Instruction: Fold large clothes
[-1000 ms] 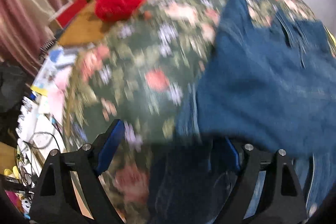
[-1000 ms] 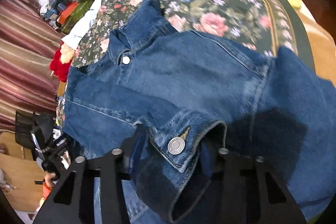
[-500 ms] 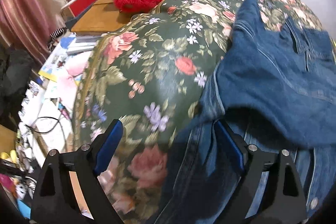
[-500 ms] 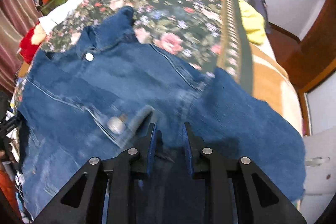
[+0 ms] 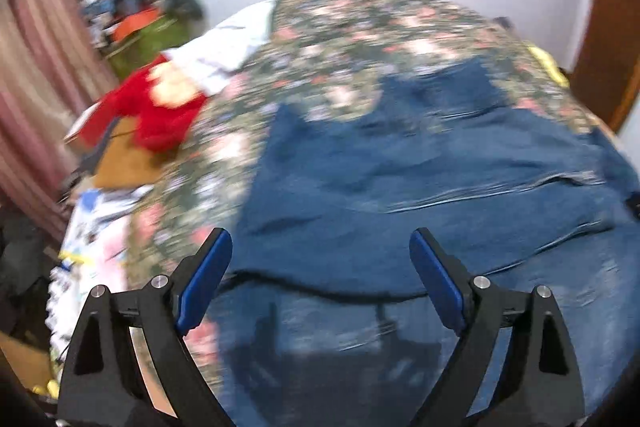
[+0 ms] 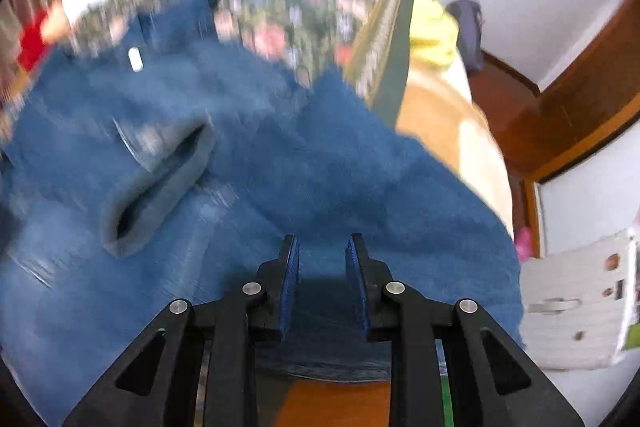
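Observation:
A blue denim jacket point(image 5: 400, 187) lies spread on a floral bedspread point(image 5: 360, 27), with one part folded over across its middle. My left gripper point(image 5: 320, 243) hovers above the jacket's near left part, open, with nothing between its blue pads. In the right wrist view the jacket point(image 6: 280, 167) fills the middle, and its sleeve cuff point(image 6: 160, 179) rests loose on the body at the left. My right gripper point(image 6: 322, 241) hangs over the jacket's near edge, its jaws shut to a narrow gap, gripping nothing.
A red plush toy point(image 5: 160, 115) and white bedding point(image 5: 228, 43) lie at the bed's far left. Papers and clutter point(image 5: 92, 227) lie by the striped curtain point(image 5: 32, 67). A yellow cloth point(image 6: 432, 27), a wooden door point(image 6: 580, 87) and a white bag point(image 6: 572, 307) are on the right.
My left gripper has lifted away from the jacket's left edge and tipped up. My right gripper has let go of the cuff, shut, and moved right; the cuff now lies on the jacket.

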A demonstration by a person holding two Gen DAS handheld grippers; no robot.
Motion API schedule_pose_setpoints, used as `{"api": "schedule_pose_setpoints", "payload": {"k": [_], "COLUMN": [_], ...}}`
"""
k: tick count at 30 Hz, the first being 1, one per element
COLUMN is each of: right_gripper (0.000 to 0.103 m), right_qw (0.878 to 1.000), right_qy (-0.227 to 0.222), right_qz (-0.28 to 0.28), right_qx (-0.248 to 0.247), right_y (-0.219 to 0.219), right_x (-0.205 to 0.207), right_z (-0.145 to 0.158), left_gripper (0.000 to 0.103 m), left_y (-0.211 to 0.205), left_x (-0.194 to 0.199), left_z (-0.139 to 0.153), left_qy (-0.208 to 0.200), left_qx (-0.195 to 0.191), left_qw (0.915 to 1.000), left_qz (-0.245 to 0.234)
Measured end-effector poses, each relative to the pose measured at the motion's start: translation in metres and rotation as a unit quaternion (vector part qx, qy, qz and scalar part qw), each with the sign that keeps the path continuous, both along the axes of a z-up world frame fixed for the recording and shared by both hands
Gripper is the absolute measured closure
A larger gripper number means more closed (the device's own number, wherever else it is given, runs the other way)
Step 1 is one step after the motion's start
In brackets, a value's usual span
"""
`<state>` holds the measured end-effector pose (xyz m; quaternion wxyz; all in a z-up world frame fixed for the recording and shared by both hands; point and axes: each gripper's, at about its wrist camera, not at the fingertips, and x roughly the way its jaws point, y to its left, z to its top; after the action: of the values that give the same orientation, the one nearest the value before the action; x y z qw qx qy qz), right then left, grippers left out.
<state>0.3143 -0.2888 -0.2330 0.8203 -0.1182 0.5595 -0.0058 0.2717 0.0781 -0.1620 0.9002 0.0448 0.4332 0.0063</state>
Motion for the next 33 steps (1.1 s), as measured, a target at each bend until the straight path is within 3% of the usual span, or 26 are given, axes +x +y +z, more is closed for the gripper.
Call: {"api": "schedule_pose_setpoints", "payload": {"k": [5, 7, 8, 10, 12, 16, 19, 21, 24, 28, 33], "right_gripper": [0.081, 0.074, 0.066, 0.014, 0.0, 0.0, 0.0, 0.0, 0.0, 0.003, 0.013], "right_qw": [0.999, 0.997, 0.997, 0.994, 0.991, 0.987, 0.973, 0.955, 0.909, 0.866, 0.857], "right_qy": [-0.017, -0.015, -0.017, -0.038, -0.054, -0.044, -0.046, -0.046, -0.052, -0.068, -0.061], "right_qz": [-0.025, -0.048, -0.056, -0.088, -0.107, -0.151, -0.203, -0.236, -0.287, -0.323, -0.335], "right_qx": [-0.041, -0.057, -0.055, -0.06, -0.062, 0.014, 0.099, 0.172, 0.296, 0.376, 0.388], "right_y": [-0.025, -0.042, -0.05, -0.073, -0.089, -0.134, -0.167, -0.189, -0.22, -0.242, -0.248], "right_x": [-0.016, -0.023, -0.026, -0.037, -0.045, -0.069, -0.089, -0.102, -0.123, -0.132, -0.108], "right_z": [-0.011, -0.013, -0.015, -0.012, -0.01, -0.005, 0.005, 0.007, 0.004, -0.011, -0.031], "left_gripper": [0.012, 0.012, 0.012, 0.012, 0.012, 0.012, 0.012, 0.012, 0.012, 0.012, 0.012], "left_y": [-0.069, -0.098, -0.108, -0.133, -0.152, -0.185, -0.204, -0.213, -0.223, -0.217, -0.193], "left_x": [0.021, 0.028, 0.031, 0.039, 0.045, 0.062, 0.075, 0.078, 0.072, 0.058, 0.047], "left_z": [-0.006, -0.011, -0.011, -0.014, -0.014, -0.022, -0.036, -0.047, -0.058, -0.05, -0.038], "left_qy": [0.019, 0.03, 0.034, 0.043, 0.049, 0.073, 0.101, 0.121, 0.126, 0.089, 0.079], "left_qx": [-0.018, -0.028, -0.03, -0.036, -0.044, -0.062, -0.072, -0.08, -0.07, -0.043, -0.059], "left_qw": [0.9974, 0.9944, 0.9933, 0.99, 0.9871, 0.9818, 0.9794, 0.9768, 0.9773, 0.9858, 0.9883], "left_qz": [-0.067, -0.098, -0.106, -0.129, -0.145, -0.164, -0.16, -0.158, -0.155, -0.136, -0.117]}}
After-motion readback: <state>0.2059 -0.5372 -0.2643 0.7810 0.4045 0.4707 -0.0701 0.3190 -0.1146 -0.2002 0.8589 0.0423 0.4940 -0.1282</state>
